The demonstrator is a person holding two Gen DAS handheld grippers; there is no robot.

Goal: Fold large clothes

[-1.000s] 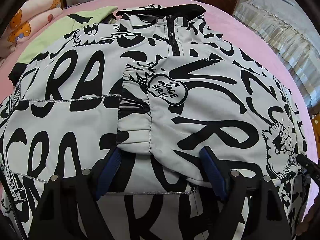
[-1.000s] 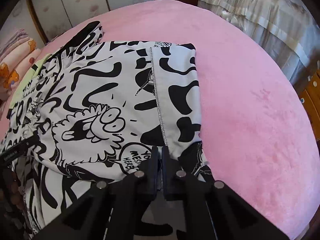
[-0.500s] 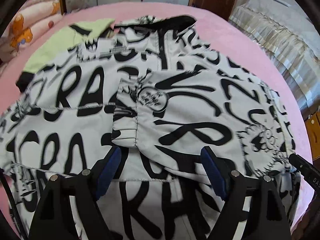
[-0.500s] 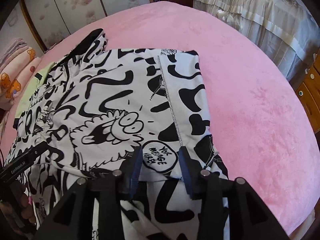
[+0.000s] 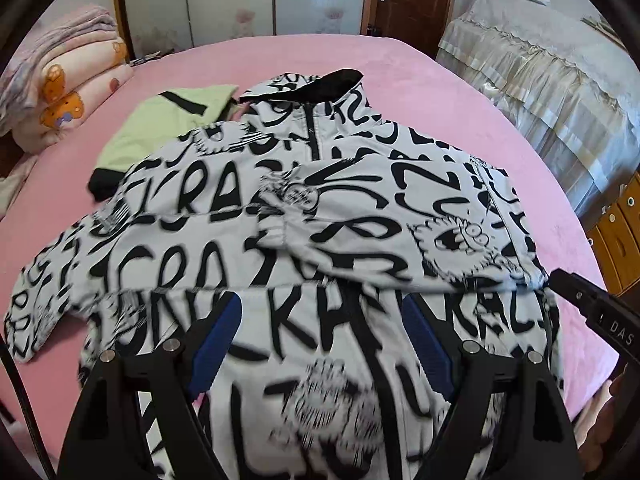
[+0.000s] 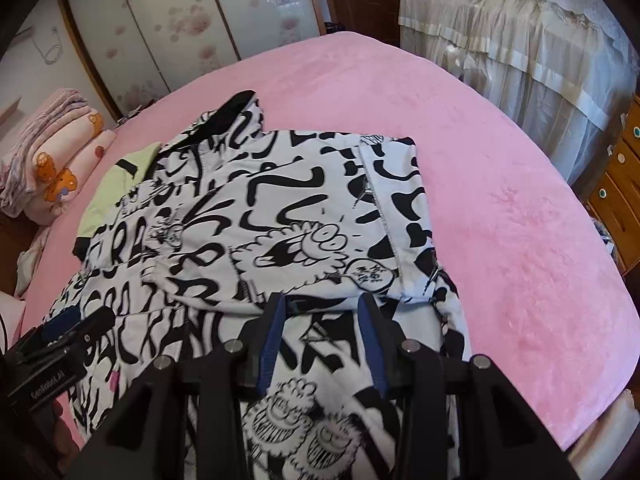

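White-and-black printed jacket (image 5: 320, 208) lies spread on the pink bed (image 6: 500, 208), its right sleeve folded across the chest, cuff near the zip. Both tools have pulled up and back since a second ago, so more of the bed shows. The right gripper (image 6: 324, 336) – pinched shut on the sleeve edge then – has just been opening and now stands part open, holding nothing. The left gripper (image 5: 320, 340) hangs wide open – also empty. A pale green garment (image 5: 160, 128) pokes out beyond the shoulder.

Open left tongs (image 5: 320, 344) above printed jacket (image 5: 320, 216)
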